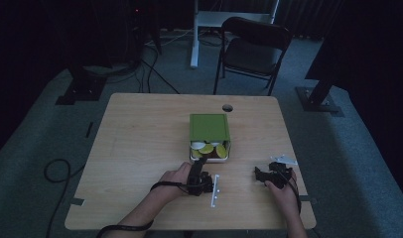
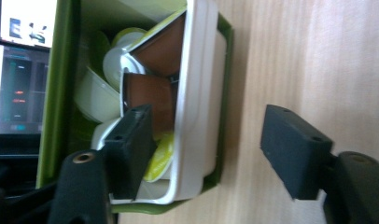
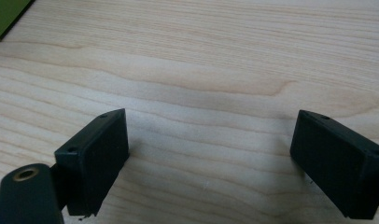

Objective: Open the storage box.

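I see a green box (image 2: 61, 93) with a white tray (image 2: 197, 93) inside it, brown pods (image 2: 150, 95) and yellow-green lids (image 2: 159, 156) in the tray, black gripper pads (image 2: 127, 149), and pale wood grain on the table (image 3: 225, 60) beside the box.

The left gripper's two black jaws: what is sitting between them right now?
In the left gripper view, the white tray's wall and the green box's edge stand between the left gripper jaws, beside a brown capsule; the pads do not press yet.
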